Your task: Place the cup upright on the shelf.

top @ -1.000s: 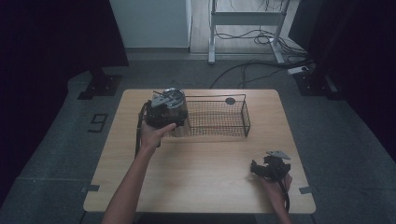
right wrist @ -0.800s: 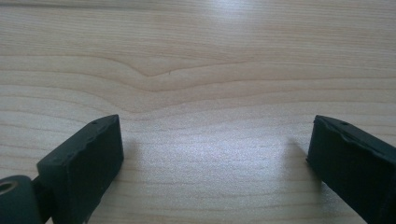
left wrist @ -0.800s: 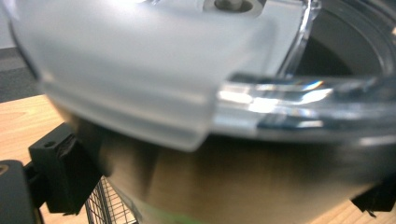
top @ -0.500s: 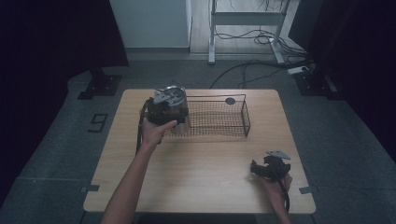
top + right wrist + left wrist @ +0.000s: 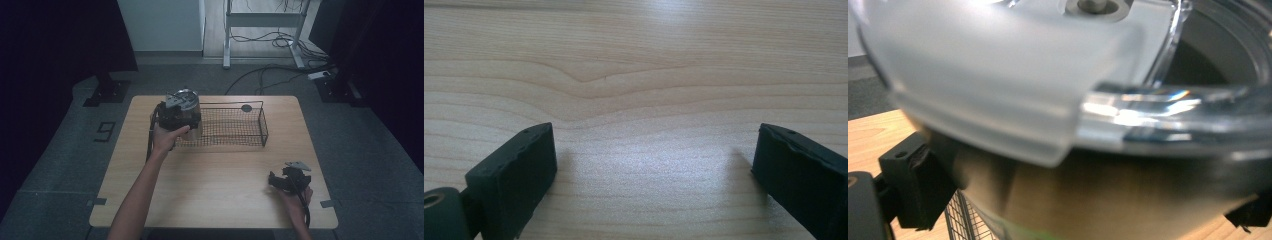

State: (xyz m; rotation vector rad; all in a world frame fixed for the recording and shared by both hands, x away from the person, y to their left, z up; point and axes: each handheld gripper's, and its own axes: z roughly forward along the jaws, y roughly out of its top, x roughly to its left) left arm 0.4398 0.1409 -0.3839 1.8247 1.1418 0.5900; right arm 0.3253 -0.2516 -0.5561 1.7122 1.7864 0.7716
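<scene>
My left gripper [image 5: 191, 124] hovers at the left end of a black wire basket [image 5: 263, 125], held by a hand. It is shut on a clear plastic container [image 5: 1128, 195] with a frosted lid [image 5: 998, 75]. In the left gripper view the container sits very close, filling the space between the two black jaws. Basket mesh [image 5: 965, 222] shows just below it. My right gripper [image 5: 276, 181] rests on the wooden table [image 5: 215, 190] at the front right. Its jaws stand wide apart in the right gripper view, with bare wood between them [image 5: 654, 170].
A small dark round object [image 5: 246, 107] lies by the basket's far rim. The basket stands across the back middle of the table. The floor around holds cables [image 5: 280, 65] and a metal frame [image 5: 260, 20] beyond the far edge.
The left gripper with the container has shifted slightly away from the person at the basket's left end. The right gripper has stayed put.
</scene>
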